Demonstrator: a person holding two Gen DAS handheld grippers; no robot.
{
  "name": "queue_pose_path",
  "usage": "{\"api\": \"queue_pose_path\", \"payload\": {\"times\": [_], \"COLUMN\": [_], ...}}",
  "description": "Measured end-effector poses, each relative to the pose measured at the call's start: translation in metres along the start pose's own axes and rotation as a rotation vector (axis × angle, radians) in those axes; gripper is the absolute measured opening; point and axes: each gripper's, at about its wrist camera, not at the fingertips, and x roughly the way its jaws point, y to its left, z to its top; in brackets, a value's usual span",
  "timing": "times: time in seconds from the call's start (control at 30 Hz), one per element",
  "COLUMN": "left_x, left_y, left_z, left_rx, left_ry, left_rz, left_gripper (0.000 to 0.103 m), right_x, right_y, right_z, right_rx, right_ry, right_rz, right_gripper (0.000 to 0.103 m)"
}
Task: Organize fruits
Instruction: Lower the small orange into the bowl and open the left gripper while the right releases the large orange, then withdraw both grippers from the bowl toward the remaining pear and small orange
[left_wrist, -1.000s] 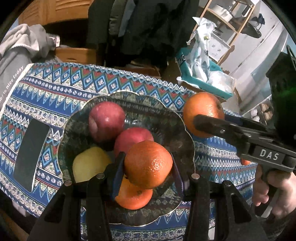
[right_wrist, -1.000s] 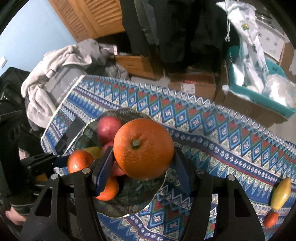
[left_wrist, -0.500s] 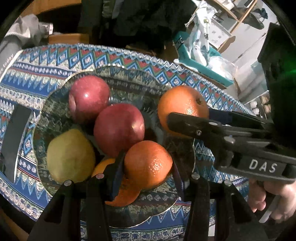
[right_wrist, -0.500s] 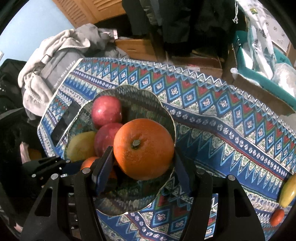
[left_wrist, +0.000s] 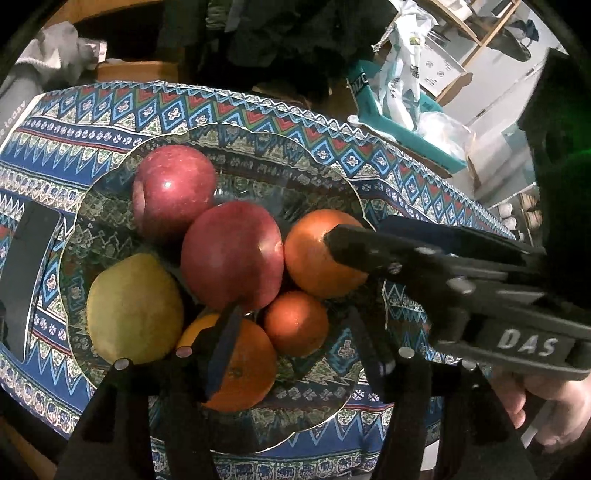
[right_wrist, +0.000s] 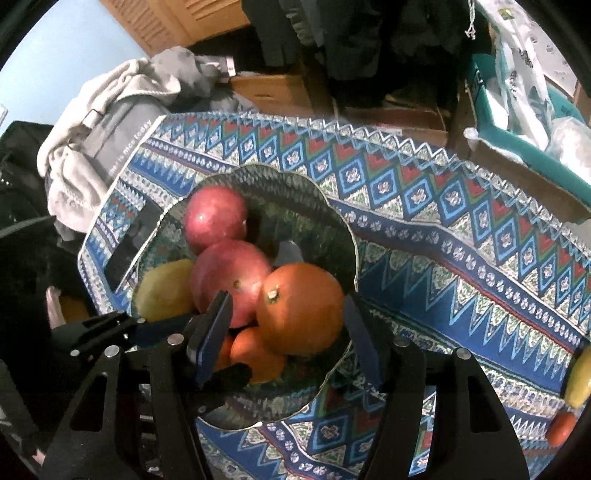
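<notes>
Both oranges have been let go since half a second ago: the big round orange now sits in the dark patterned glass bowl, and the small round orange sits there too. Before, each was squeezed between claw pads. The right claw is now spread apart, with its blue pads on each side of the big orange; a gap is seen on the left side, while on the right it cannot be told if the pad touches. The left claw is spread apart as well, and nothing is held in it.

The big orange rests against a dark red apple, and the small orange lies just below it. Another orange is partly hidden behind the left claw's pad. A second red apple and a yellow-green round fruit fill the far and left parts of the bowl.

So this drop looks done. More work seems to be left: a long yellow fruit and a small red-orange fruit are seen well apart from the bowl, at the far right of the counter's blue zigzag cloth. A flat black phone-like thing lies beside the bowl.
</notes>
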Motion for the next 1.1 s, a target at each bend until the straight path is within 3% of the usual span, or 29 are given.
{"api": "queue_pose_path", "payload": {"times": [0.7,1.1], "left_x": [-0.046,-0.065], "left_y": [-0.011,-0.045], "left_z": [0.012,0.014], "left_rx": [0.028,0.11], "left_ry": [-0.099,-0.144], "left_rz": [0.053,0.072], "left_gripper": [0.066,0.068], "right_x": [-0.082,-0.13], "right_y": [-0.005,-0.024], "right_z": [-0.008,-0.028], "right_rx": [0.002,0.029], "right_ry": [-0.143,-0.198], "right_rz": [-0.12,-0.182], "right_gripper": [0.065,0.069]}}
